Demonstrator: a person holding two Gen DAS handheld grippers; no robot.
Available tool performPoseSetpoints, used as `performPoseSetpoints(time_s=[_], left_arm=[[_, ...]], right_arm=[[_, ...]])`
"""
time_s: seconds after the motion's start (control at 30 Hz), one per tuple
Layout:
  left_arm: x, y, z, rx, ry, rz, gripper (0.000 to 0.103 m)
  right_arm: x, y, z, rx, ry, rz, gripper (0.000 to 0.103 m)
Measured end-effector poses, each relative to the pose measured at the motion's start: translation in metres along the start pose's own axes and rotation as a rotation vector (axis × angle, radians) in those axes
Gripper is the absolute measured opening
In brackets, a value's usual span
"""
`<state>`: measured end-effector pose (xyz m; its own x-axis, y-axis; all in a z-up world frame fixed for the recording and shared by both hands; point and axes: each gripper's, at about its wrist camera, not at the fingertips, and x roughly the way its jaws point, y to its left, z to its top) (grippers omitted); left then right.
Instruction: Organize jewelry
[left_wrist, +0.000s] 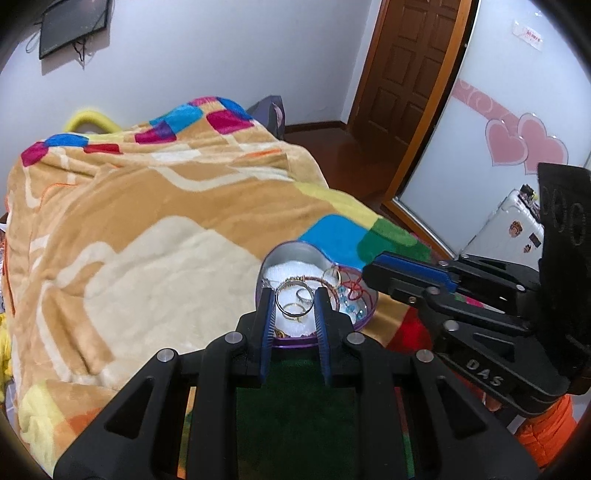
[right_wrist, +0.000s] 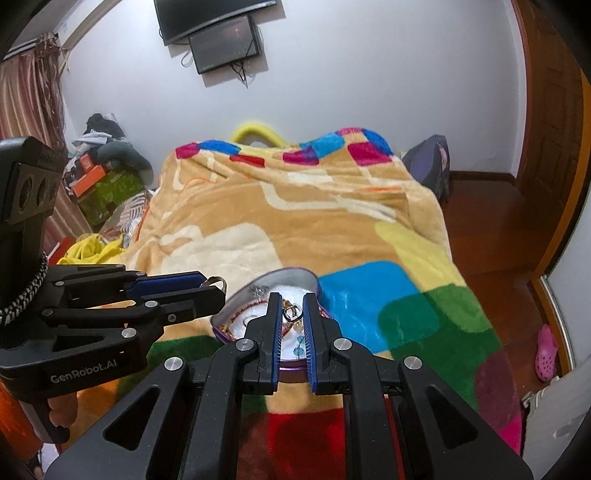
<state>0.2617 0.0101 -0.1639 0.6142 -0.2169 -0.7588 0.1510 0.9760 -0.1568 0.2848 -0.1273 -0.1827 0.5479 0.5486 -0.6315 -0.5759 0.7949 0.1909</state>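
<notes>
A purple heart-shaped tin (left_wrist: 295, 248) lies on the blanket with a white liner and several rings, a red cord bracelet (left_wrist: 351, 286) and blue beads inside. My left gripper (left_wrist: 294, 295) is over the tin, its fingers closed on a large silver ring (left_wrist: 288, 297). In the right wrist view the same ring (right_wrist: 215, 283) shows at the left gripper's tips. My right gripper (right_wrist: 292, 314) is over the tin (right_wrist: 314, 282), shut on a small silver ring (right_wrist: 291, 312). The right gripper also shows at the right of the left wrist view (left_wrist: 373, 273).
The tin sits on a patchwork fleece blanket (left_wrist: 147, 240) covering a bed. A wooden door (left_wrist: 406, 74) and wood floor lie to the right, a white suitcase (left_wrist: 509, 225) near the mirrored wardrobe. Clutter (right_wrist: 103, 177) is piled left of the bed.
</notes>
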Motion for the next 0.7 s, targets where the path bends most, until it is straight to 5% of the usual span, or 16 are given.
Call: performPoseSetpoints(time_s=[0.57,0.7], left_arm=[[0.006,0.002,-0.002,0.002,0.044,-0.029,0.020],[-0.009,0.000,-0.001,-0.001,0.016,-0.016,0.022]], right_arm=[[0.011,-0.006,-0.006,0.029,0.090,0.039,0.010],[0.002,-0.006,-0.003,0.030,0.080,0.030,0.017]])
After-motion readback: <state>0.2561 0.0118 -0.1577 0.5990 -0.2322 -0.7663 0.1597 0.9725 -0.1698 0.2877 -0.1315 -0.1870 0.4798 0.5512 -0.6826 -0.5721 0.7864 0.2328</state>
